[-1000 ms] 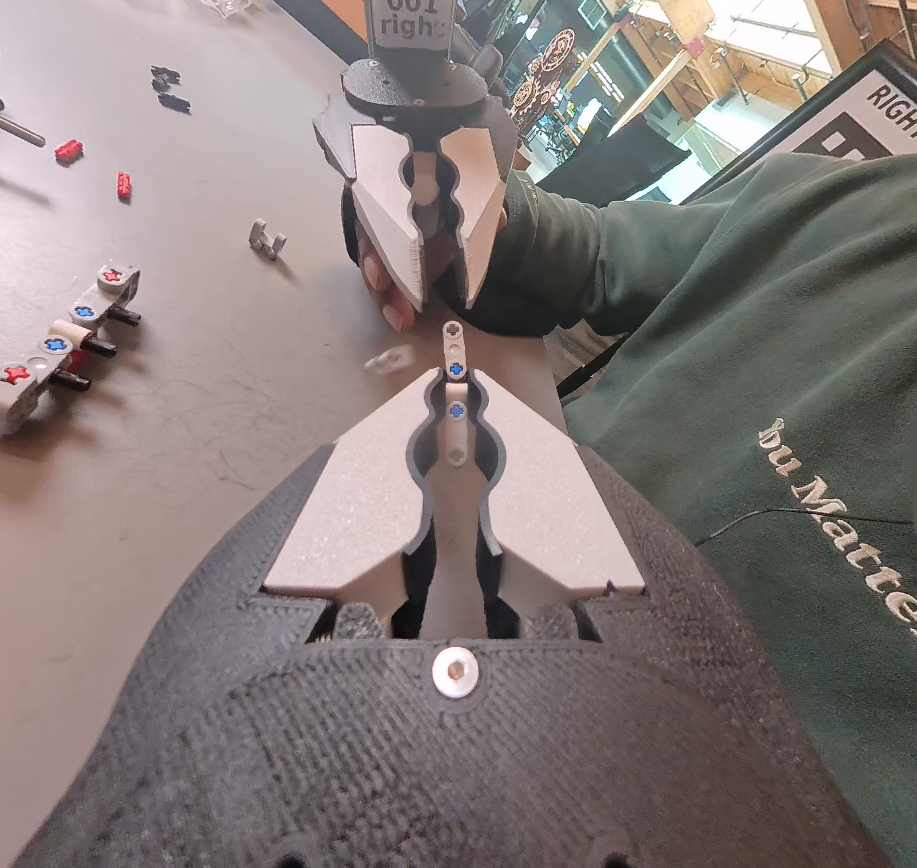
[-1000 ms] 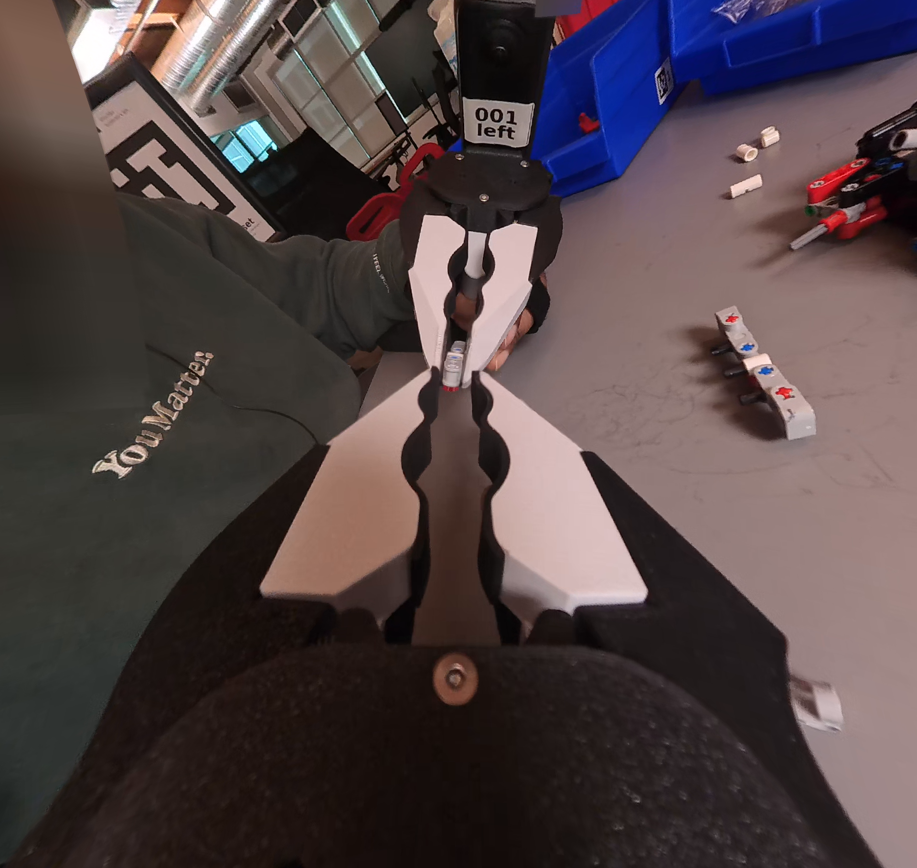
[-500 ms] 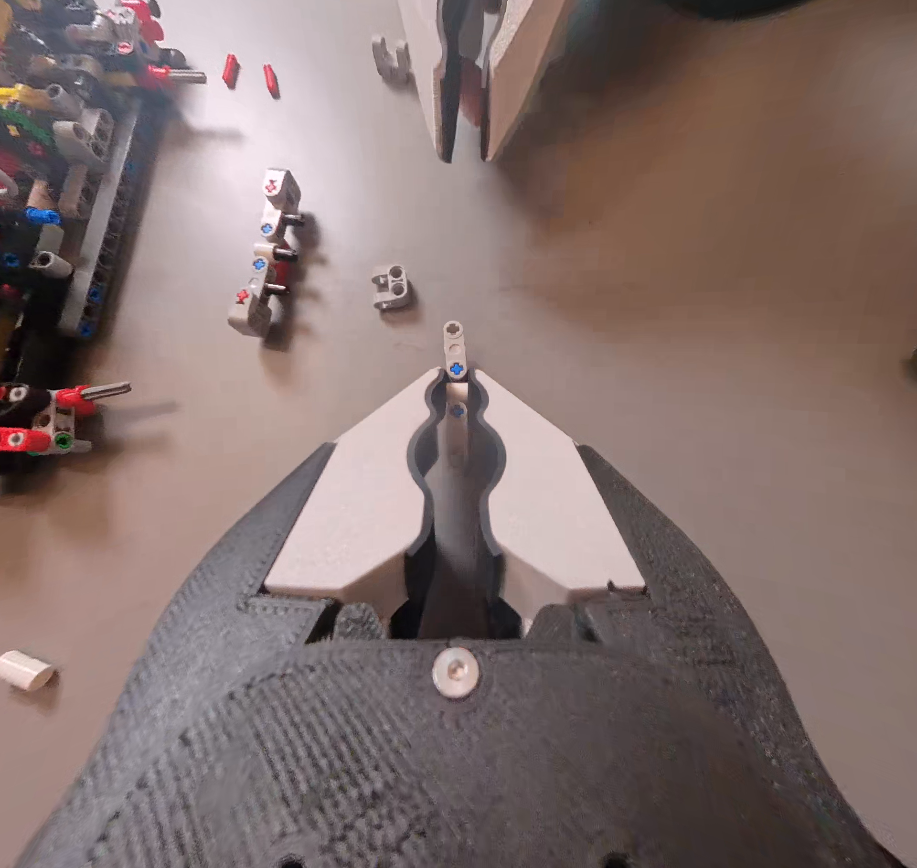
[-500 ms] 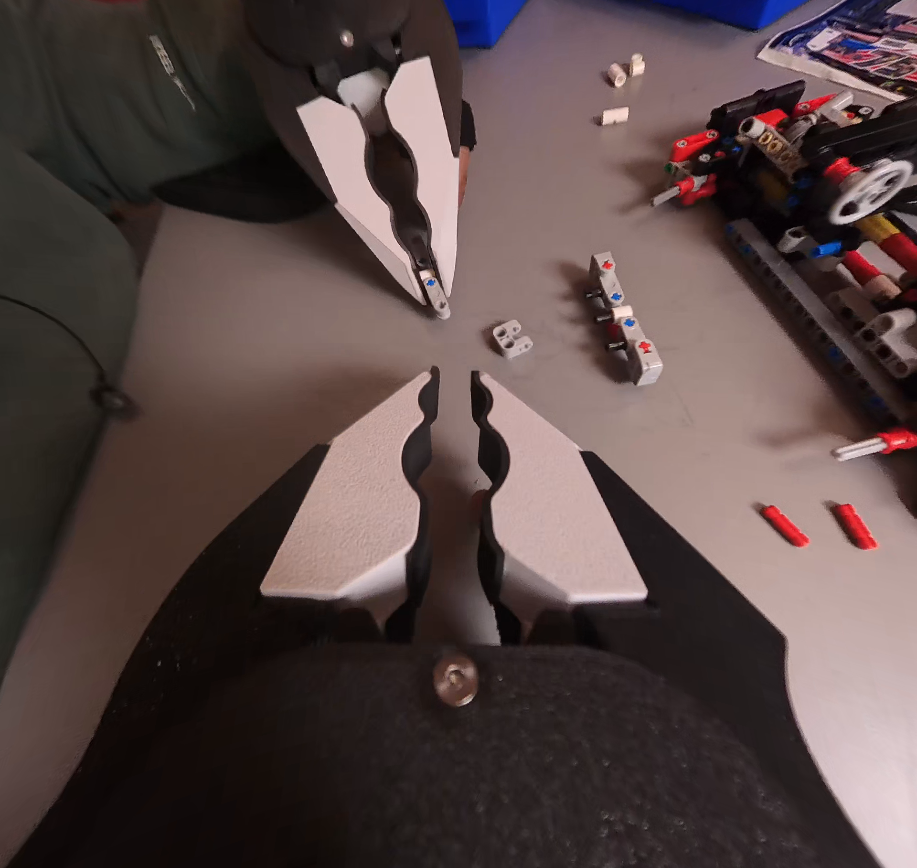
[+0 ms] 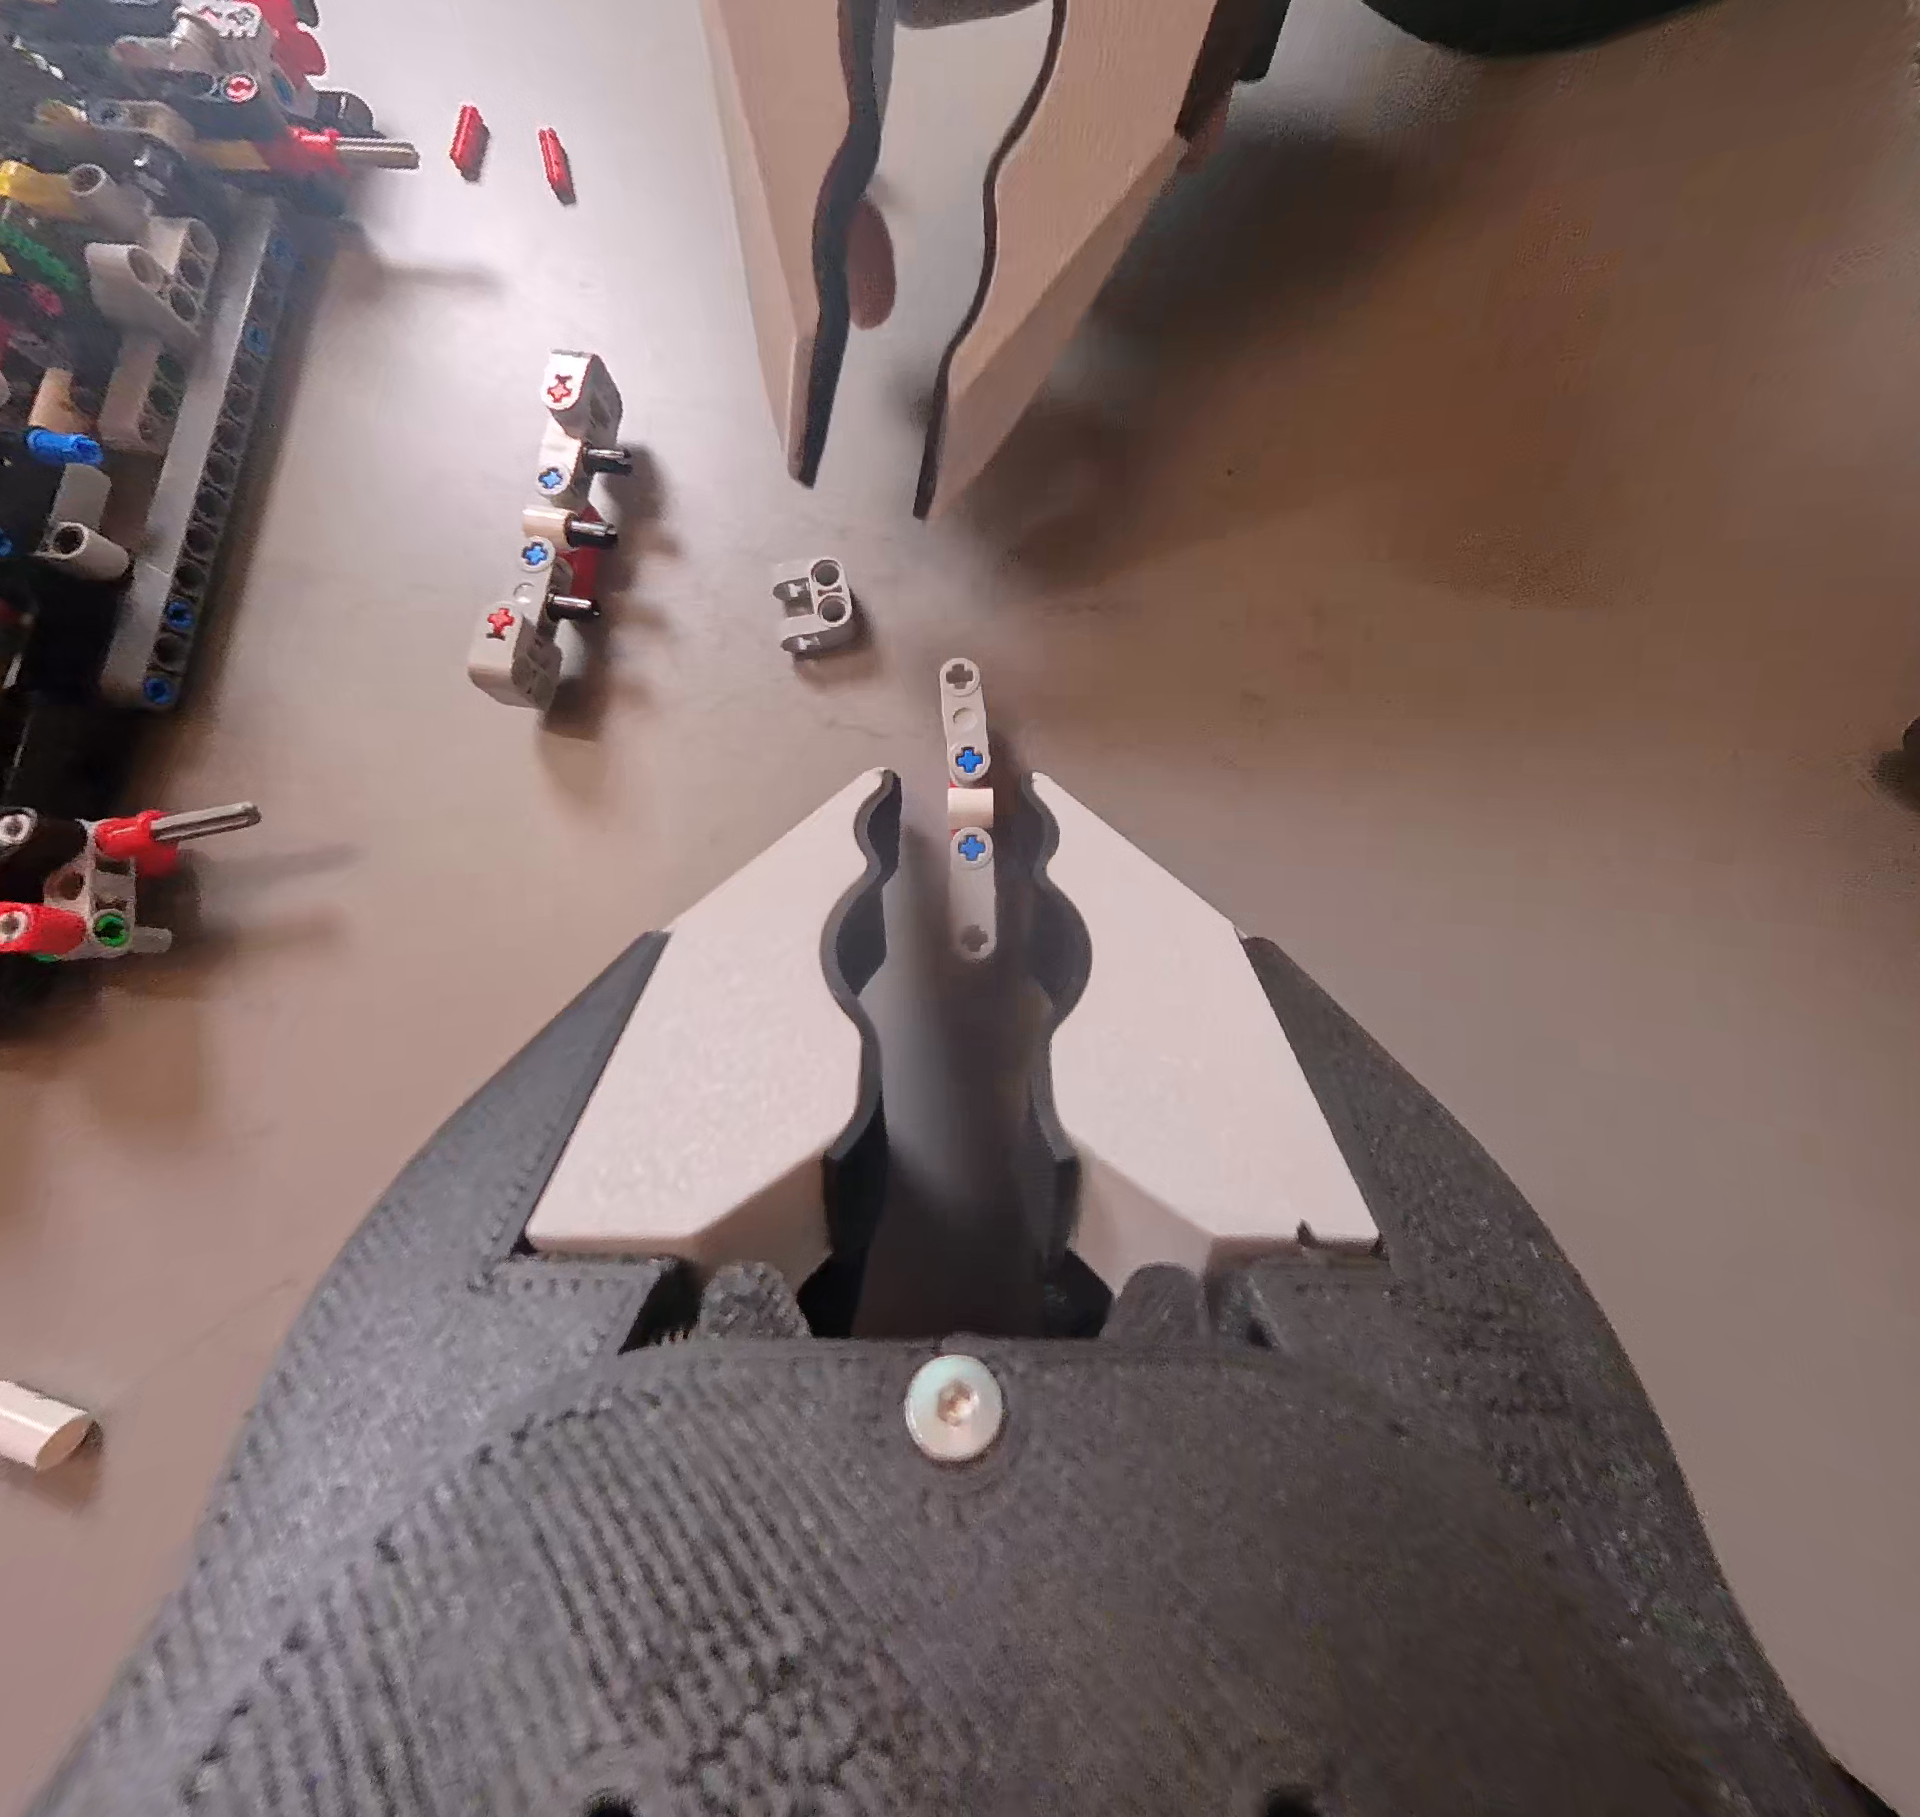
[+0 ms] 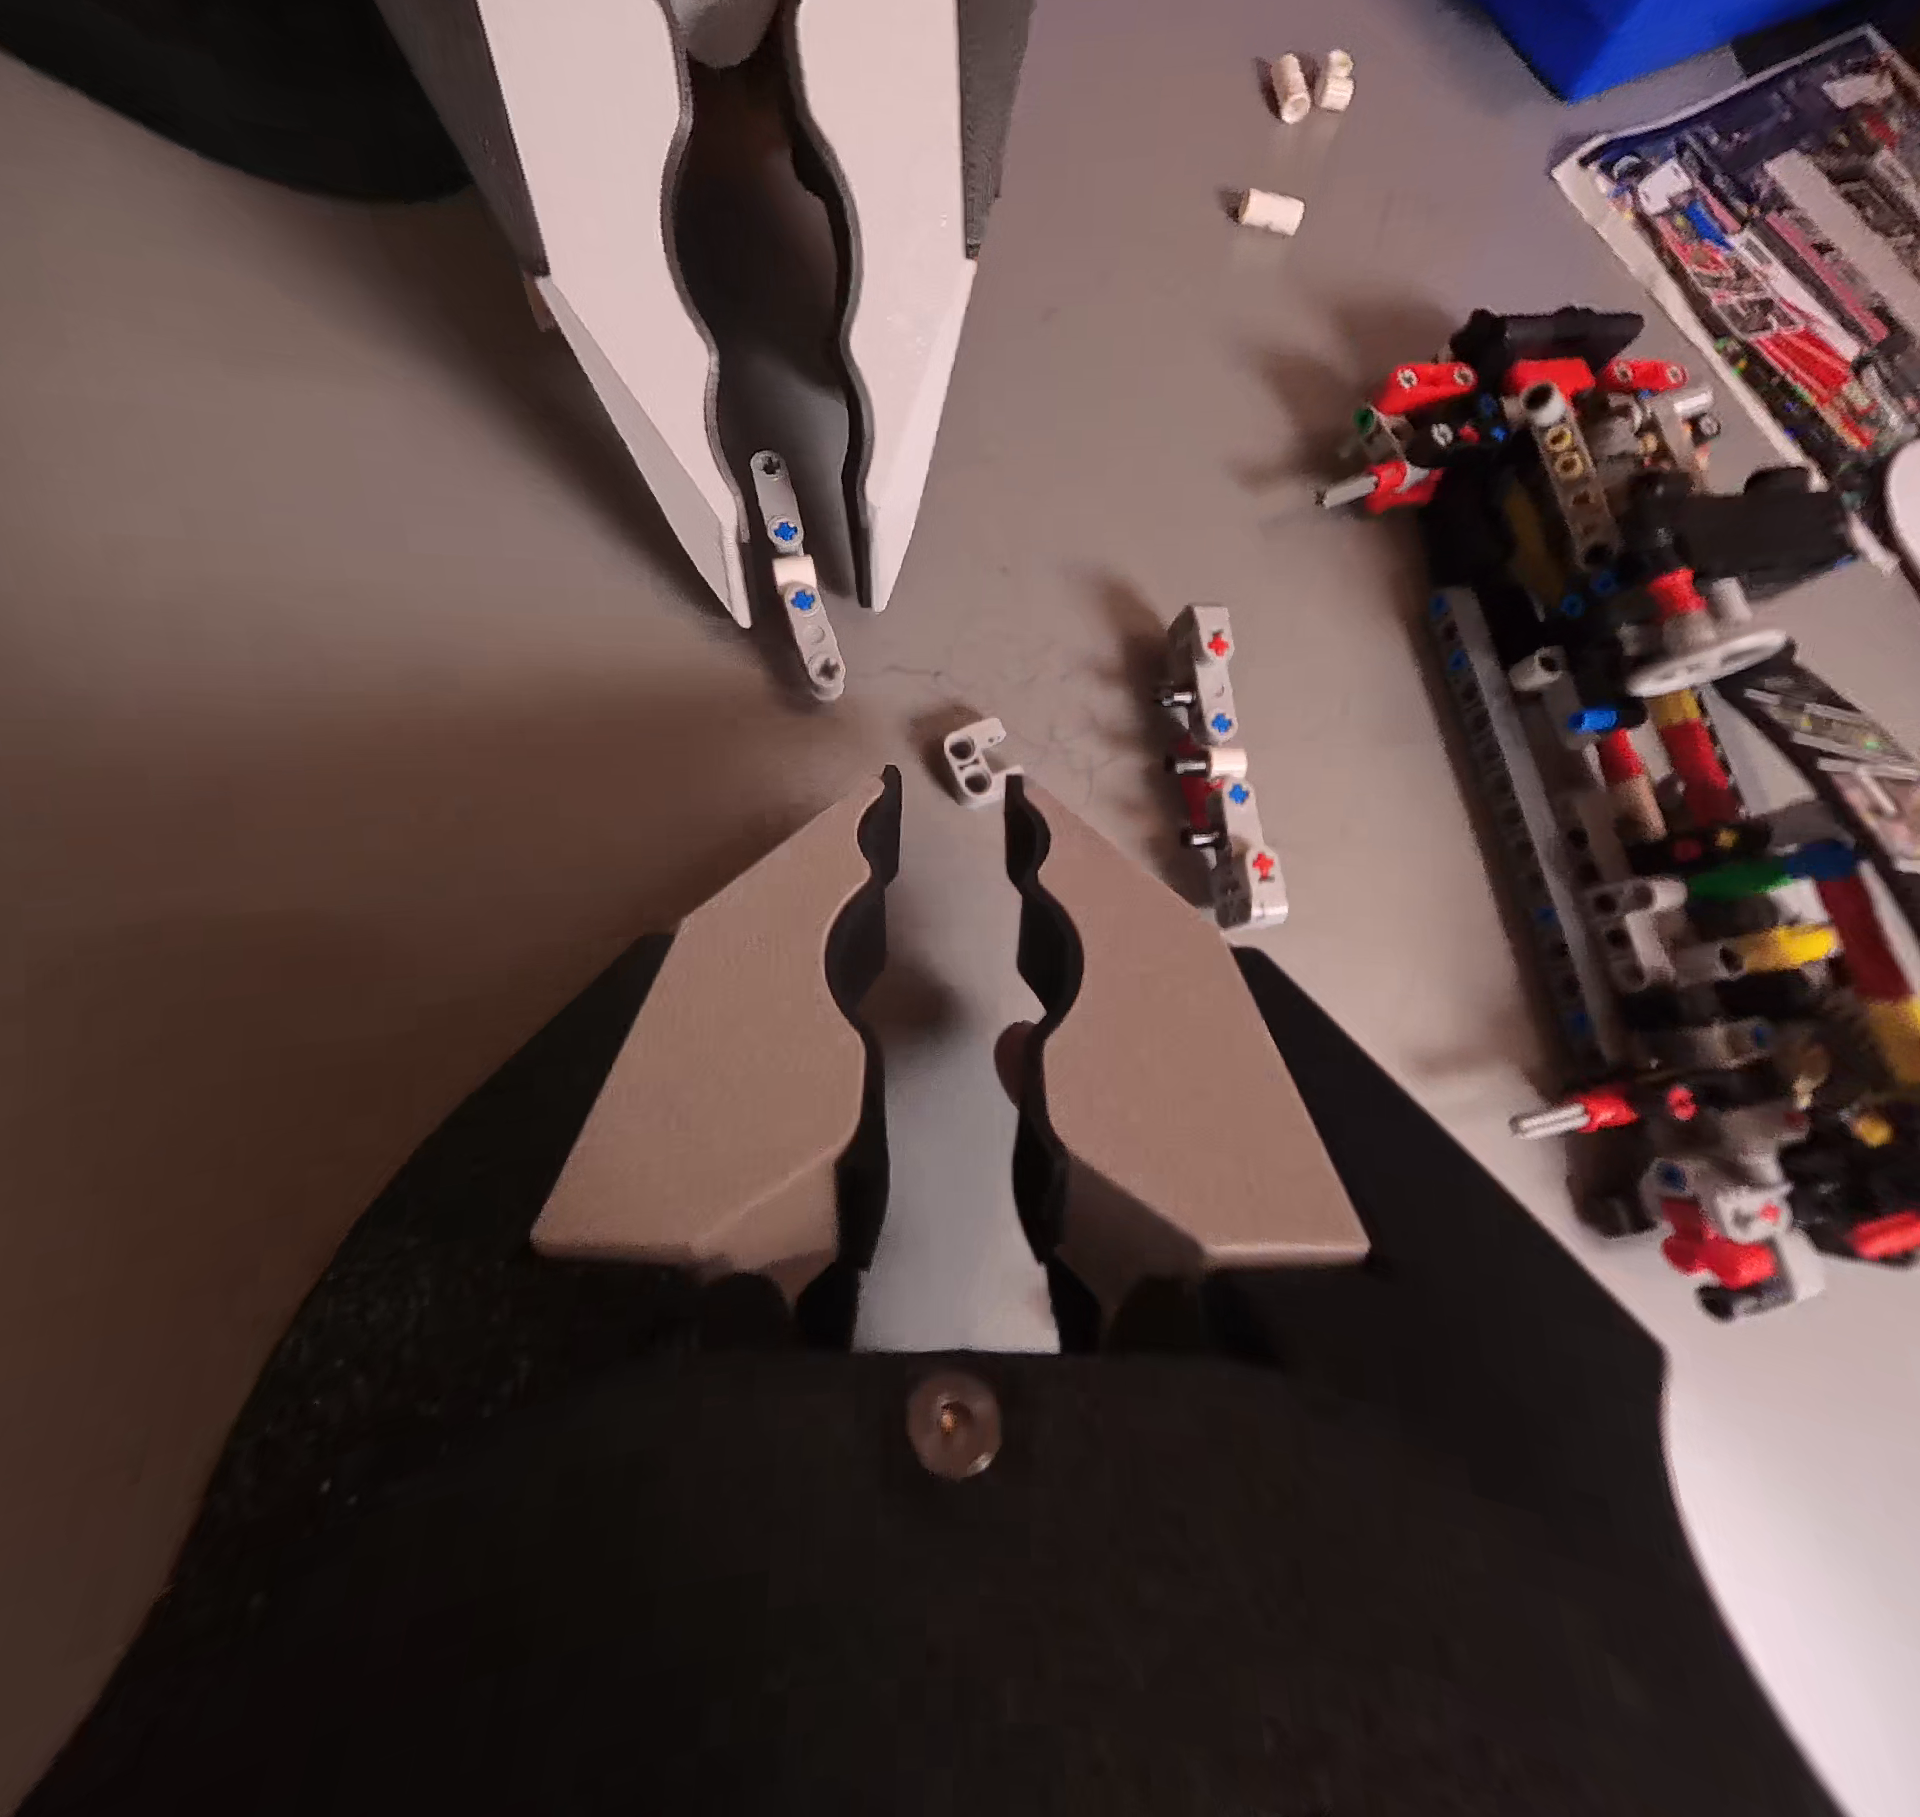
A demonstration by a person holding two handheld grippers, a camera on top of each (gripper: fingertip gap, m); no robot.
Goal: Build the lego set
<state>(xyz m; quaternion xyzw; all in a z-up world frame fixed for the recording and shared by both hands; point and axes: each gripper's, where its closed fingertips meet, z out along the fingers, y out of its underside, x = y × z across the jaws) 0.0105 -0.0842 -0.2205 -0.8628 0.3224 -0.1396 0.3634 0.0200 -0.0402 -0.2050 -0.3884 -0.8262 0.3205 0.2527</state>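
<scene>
Found left gripper (image 5: 961, 780) with jaws parted, the gap wider than the thin grey beam (image 5: 964, 718) lying between them, close against one finger, far end poking past the tips. Found right gripper (image 6: 951, 778) likewise released, gripping nothing, small grey connector (image 6: 975, 761) on the table (image 6: 312, 728) just beyond its tips. Noted pinned grey subassembly (image 6: 1221, 770) beside, partly built model (image 6: 1662, 780) farther off.

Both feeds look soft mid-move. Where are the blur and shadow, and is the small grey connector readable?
Left wrist view: the right gripper is motion-blurred, the multicoloured lego model smears at the frame edge, and the small light grey two-hole connector is fairly sharp. Right wrist view: the connector is crisp, and heavy brown shadow covers the grey table on the left.
</scene>
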